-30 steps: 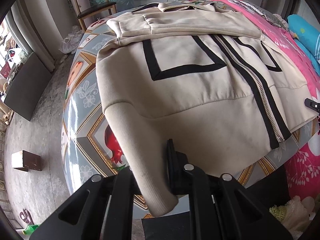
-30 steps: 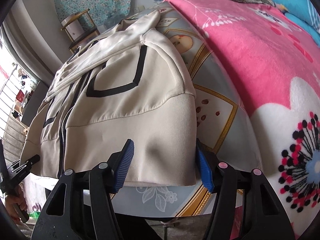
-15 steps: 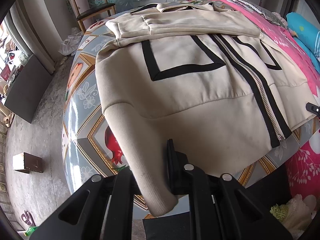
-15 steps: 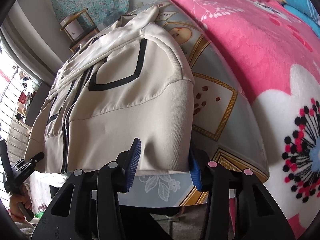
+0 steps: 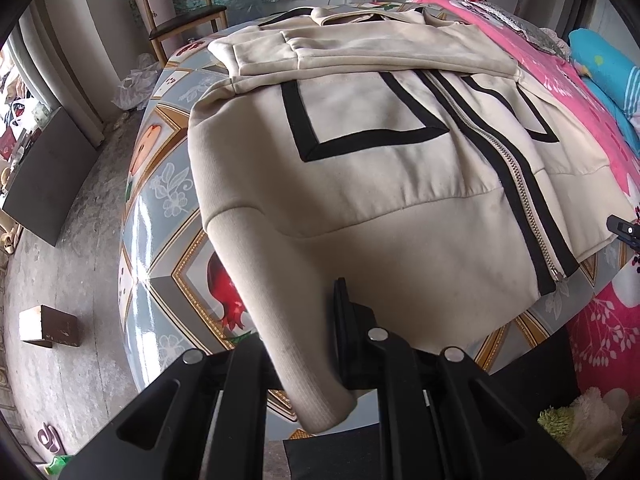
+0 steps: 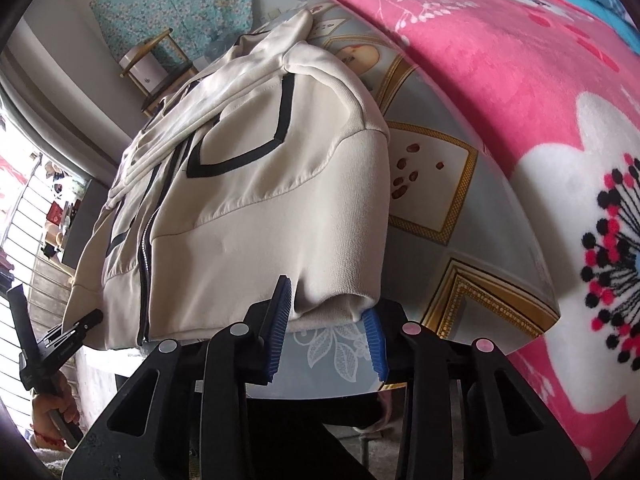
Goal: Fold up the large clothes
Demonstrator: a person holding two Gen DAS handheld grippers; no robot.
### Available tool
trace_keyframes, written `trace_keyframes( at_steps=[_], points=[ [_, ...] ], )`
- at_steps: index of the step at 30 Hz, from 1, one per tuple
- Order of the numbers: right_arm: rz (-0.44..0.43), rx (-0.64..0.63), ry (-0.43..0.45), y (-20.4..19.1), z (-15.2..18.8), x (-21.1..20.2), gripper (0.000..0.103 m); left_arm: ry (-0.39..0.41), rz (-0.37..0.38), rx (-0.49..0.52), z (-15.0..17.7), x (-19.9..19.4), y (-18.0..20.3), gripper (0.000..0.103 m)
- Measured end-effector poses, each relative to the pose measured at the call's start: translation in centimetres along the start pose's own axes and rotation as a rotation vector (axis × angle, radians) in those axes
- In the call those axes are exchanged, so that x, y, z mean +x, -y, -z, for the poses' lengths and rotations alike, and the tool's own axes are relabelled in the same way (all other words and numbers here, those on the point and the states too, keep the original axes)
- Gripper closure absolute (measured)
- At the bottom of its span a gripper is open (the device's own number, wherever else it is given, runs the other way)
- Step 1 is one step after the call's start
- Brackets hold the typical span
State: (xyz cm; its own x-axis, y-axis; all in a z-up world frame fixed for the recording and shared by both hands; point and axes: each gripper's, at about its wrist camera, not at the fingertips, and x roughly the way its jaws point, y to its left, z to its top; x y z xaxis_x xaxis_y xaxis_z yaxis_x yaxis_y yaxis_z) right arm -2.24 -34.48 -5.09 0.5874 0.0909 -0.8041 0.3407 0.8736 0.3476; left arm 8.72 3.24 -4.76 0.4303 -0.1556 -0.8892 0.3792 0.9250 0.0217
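The left tongs (image 5: 308,344) are closed on the ribbed hem corner of the cream jacket (image 5: 360,184), which hangs down between the fingers. The right tongs (image 6: 328,320) are closing, with the other hem corner bunched between the blue pads (image 6: 280,312). The jacket lies flat, zipper (image 5: 516,184) up, on a counter with a glossy patterned cover (image 5: 160,200). Just beside it lies a pink flowered blanket (image 6: 500,60). Far behind stands a wooden chair (image 5: 176,12).
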Motion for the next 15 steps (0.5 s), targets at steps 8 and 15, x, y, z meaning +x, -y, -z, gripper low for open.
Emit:
trace_keyframes(
  at_steps=[8, 15],
  points=[
    [-0.036, 0.039, 0.016, 0.33, 0.24, 0.17, 0.066, -0.008, -0.002, 0.0, -0.12, -0.01, 0.05, 0.093],
    [-0.065, 0.06, 0.03, 0.47, -0.04, 0.39, 0.066, -0.013, -0.012, -0.007, -0.23, 0.02, 0.12, 0.093]
  ],
)
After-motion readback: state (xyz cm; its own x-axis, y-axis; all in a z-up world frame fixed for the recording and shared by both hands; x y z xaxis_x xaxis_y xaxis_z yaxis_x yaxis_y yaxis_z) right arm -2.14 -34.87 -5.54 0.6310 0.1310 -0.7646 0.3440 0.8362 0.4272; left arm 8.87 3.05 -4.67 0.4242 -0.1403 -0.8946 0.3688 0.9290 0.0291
